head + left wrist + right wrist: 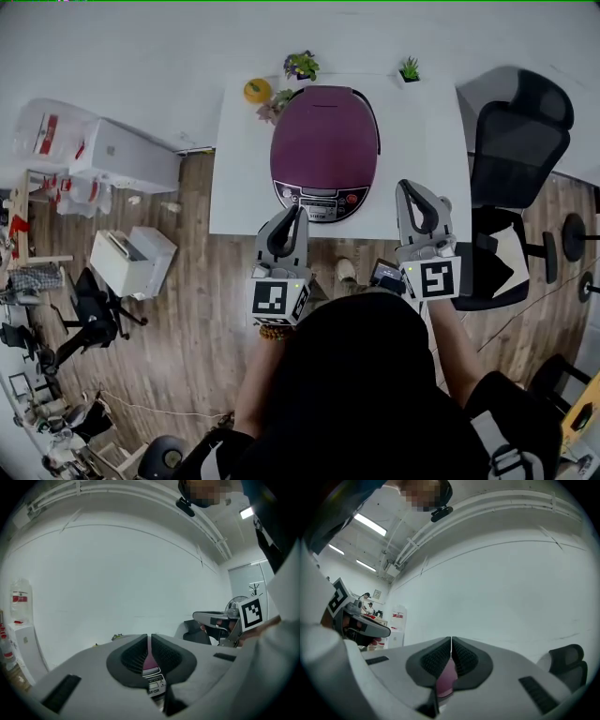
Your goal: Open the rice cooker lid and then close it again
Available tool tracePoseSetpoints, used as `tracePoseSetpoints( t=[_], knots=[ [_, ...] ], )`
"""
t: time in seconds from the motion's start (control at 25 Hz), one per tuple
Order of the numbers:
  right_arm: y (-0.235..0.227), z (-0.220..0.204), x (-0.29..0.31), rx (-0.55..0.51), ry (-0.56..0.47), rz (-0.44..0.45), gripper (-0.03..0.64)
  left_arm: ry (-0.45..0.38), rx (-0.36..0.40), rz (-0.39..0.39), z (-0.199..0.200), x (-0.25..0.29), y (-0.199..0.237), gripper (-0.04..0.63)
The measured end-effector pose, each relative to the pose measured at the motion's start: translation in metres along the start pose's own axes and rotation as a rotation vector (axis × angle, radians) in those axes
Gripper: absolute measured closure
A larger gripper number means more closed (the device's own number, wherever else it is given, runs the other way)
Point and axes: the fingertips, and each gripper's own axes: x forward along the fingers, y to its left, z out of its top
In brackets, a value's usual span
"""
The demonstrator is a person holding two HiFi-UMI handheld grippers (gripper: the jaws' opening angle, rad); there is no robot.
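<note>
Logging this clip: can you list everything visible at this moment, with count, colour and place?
table: one, white, against the wall
rice cooker: one, purple, lid down, middle of the table
potted plants: two, green, table's back edge; the second at back right
round object: one, yellow, table's back left
office chair: one, black, right of the table
boxes: two, white, floor left of the table; the other nearer the wall
left gripper: one, grey, fingers shut, empty, before the cooker's front
right gripper: one, grey, fingers shut, empty, at the cooker's front right
</note>
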Motion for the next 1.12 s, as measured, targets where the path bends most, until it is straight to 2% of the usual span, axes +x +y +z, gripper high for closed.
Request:
tracePoseSetpoints(
  t=[0.12,0.32,0.52,0.8,1.12],
  knots=[
    [-0.002,0.0,0.006,-0.017,-0.007,-0.014,0.588,0.01,0.003,-0.006,-0.004,0.006,0.005,0.572],
    [-0.009,0.007,0.007,-0.045,-0.046,-0.014,0.588,0.034,-0.046,0.024,-0.019,0.01,0.015,0.572],
    [-0.011,0.003,0.01,-0.001,-0.056,-0.027,0.588,0.085,-0.019,-0.004,-0.028,0.012,0.008,0.572],
    [0.001,-0.001,0.016,0.033,-0.052,-0.015,0.588,0.127,-0.01,0.006,-0.038,0.017,0.016,0.572],
    [0.003,-0.017,0.015,0.043,0.004,-0.007,0.588,0.172,-0.008,-0.001,-0.049,0.036,0.022,0.572]
  ],
)
